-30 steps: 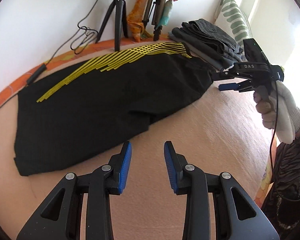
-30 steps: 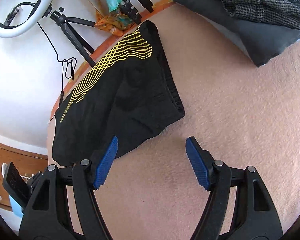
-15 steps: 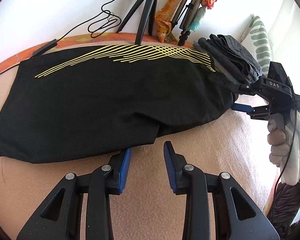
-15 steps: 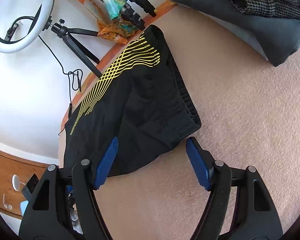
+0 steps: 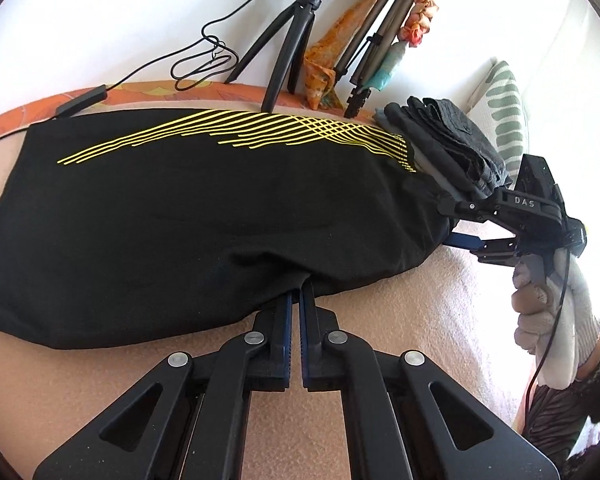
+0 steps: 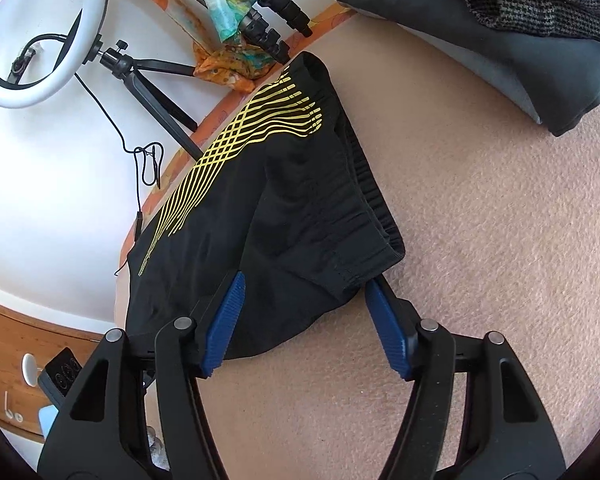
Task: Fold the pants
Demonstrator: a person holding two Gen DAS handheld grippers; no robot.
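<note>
Black pants (image 5: pixel 204 216) with yellow line print lie flat across the pink bed, waistband to the right. My left gripper (image 5: pixel 295 294) is shut on the pants' near edge, at the crotch fold, with the fingertips under the cloth. My right gripper (image 6: pixel 304 284) is open, its blue pads on either side of the near waistband corner (image 6: pixel 364 264). In the left wrist view the right gripper (image 5: pixel 450 222) reaches the waistband end from the right, held by a gloved hand (image 5: pixel 552 312).
A stack of folded dark clothes (image 5: pixel 448 140) lies just past the waistband, also in the right wrist view (image 6: pixel 500 20). A ring light tripod (image 5: pixel 288 52), cables and bundled stands lean on the wall behind. A striped pillow (image 5: pixel 504 108) sits far right.
My left gripper moved forward and closed on the pants' near edge. My right gripper advanced until its open pads straddle the waistband corner.
</note>
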